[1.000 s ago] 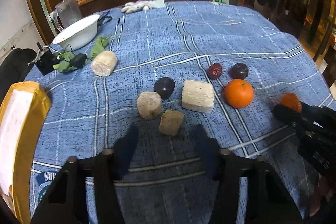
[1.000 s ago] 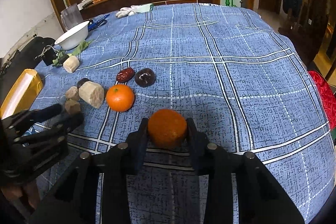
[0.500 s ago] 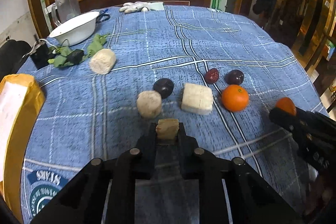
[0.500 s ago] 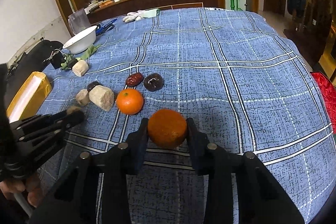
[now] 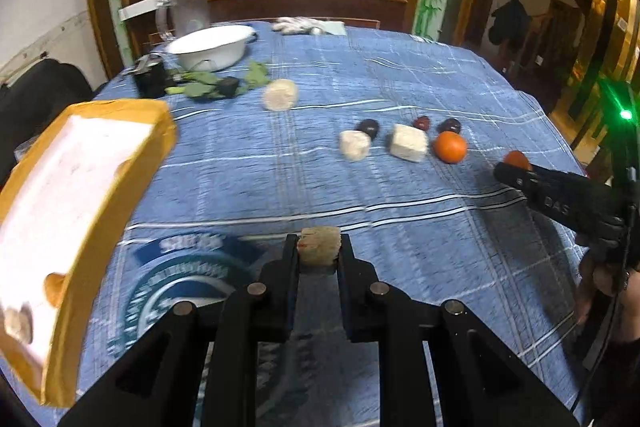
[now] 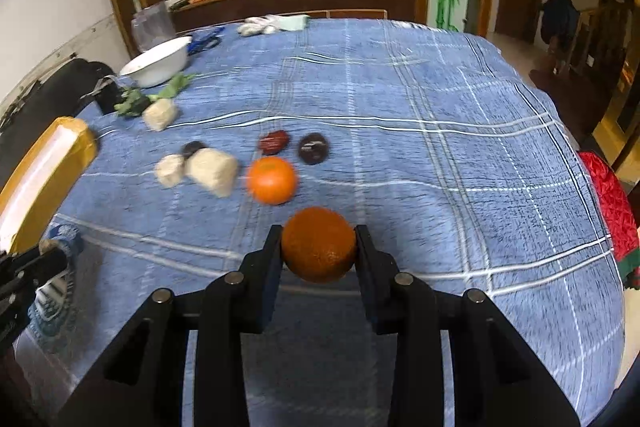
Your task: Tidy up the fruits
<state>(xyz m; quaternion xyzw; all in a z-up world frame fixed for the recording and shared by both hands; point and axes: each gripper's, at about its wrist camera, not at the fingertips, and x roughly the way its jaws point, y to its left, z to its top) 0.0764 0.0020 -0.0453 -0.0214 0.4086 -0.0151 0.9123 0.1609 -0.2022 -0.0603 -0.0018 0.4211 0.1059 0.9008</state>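
Note:
My left gripper (image 5: 319, 251) is shut on a small tan chunk (image 5: 319, 247), held above the blue checked cloth near the front left. A yellow-rimmed tray (image 5: 80, 187) lies just to its left. My right gripper (image 6: 318, 245) is shut on an orange (image 6: 319, 245) and shows in the left wrist view as a black tool (image 5: 560, 199) at the right. On the cloth lie a second orange (image 6: 272, 180), a pale block (image 6: 212, 171), a pale round piece (image 6: 170, 169), a red date (image 6: 273, 142) and two dark fruits (image 6: 313, 147) (image 6: 193, 147).
A white bowl (image 5: 208, 47), green leaves (image 5: 208, 87), a black object (image 5: 149, 81) and another pale piece (image 5: 280, 95) sit at the back left. White gloves (image 5: 300, 25) lie at the far edge. A red cushion (image 6: 604, 211) is beyond the table's right edge.
My left gripper closed on the tan chunk, lifted it and swung left toward the yellow tray. My right gripper kept hold of the orange and shifted a little.

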